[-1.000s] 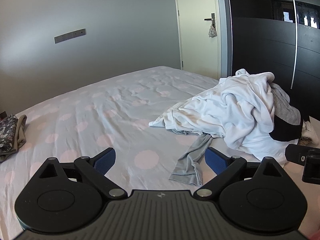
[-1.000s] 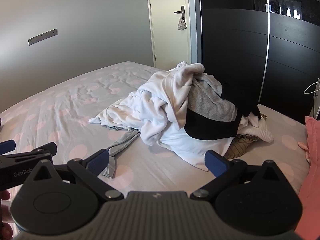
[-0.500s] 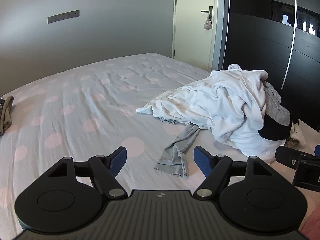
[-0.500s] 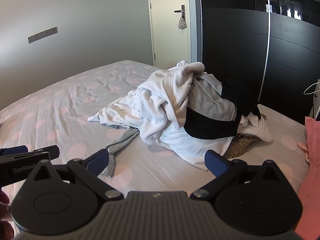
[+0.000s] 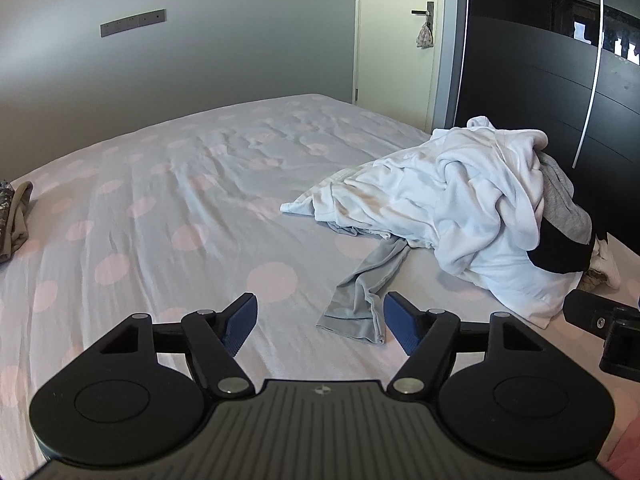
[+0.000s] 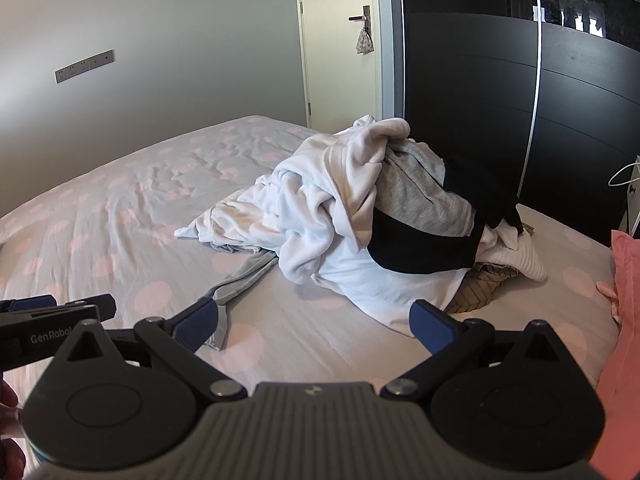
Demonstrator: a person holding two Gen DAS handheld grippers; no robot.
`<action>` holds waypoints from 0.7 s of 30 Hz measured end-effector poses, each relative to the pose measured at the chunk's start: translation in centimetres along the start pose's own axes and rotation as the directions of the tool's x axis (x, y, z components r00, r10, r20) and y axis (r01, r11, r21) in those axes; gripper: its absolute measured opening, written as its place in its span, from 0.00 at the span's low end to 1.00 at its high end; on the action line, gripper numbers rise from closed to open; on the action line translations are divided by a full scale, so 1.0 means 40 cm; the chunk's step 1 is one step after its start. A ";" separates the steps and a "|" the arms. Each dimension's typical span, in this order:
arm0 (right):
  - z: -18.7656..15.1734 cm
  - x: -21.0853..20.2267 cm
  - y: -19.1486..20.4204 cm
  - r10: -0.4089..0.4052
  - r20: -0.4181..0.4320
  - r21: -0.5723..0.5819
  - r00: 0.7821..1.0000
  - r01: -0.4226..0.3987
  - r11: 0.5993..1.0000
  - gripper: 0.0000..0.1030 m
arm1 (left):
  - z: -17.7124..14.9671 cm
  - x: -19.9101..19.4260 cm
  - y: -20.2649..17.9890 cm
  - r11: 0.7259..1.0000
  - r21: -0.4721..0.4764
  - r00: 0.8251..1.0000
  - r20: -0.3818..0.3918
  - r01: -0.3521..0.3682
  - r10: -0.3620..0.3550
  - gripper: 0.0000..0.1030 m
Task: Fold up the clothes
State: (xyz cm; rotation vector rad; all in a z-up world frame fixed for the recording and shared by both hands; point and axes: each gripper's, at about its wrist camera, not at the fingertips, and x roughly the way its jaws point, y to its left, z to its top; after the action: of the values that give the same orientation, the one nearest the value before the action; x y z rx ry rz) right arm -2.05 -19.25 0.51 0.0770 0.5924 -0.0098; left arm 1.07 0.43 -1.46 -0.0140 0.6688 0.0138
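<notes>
Clothes pile (image 5: 460,204) heaped on right side of bed (image 5: 168,208), near dark wardrobe (image 6: 500,100); grey garment (image 5: 360,292) trails out toward us. Our left gripper (image 5: 320,322) spread wide, holding nothing, just before grey garment's end. Our right gripper (image 6: 314,326) likewise wide apart, empty, facing pile. Folded items (image 5: 14,216) at far left edge

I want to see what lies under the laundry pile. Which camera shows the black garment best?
The right wrist view: the black garment shows broadly below the grey one. The left wrist view catches only a sliver at the pile's far side.
</notes>
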 end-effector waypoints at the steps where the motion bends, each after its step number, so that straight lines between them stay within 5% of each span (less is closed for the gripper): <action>1: 0.000 0.001 0.000 0.000 -0.001 0.000 1.000 0.000 1.000 1.00 | 0.000 0.001 -0.001 1.000 0.002 1.000 0.000 -0.008 0.008 0.67; 21: -0.002 0.022 -0.002 0.000 -0.013 -0.005 1.000 0.000 1.000 1.00 | -0.002 0.014 0.005 0.999 0.007 0.999 -0.029 -0.041 0.041 0.67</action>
State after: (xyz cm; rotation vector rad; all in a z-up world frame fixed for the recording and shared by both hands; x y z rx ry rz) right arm -1.39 -19.31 -0.06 0.0725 0.6055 -0.0080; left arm 1.46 0.61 -1.85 0.0054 0.6981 0.0515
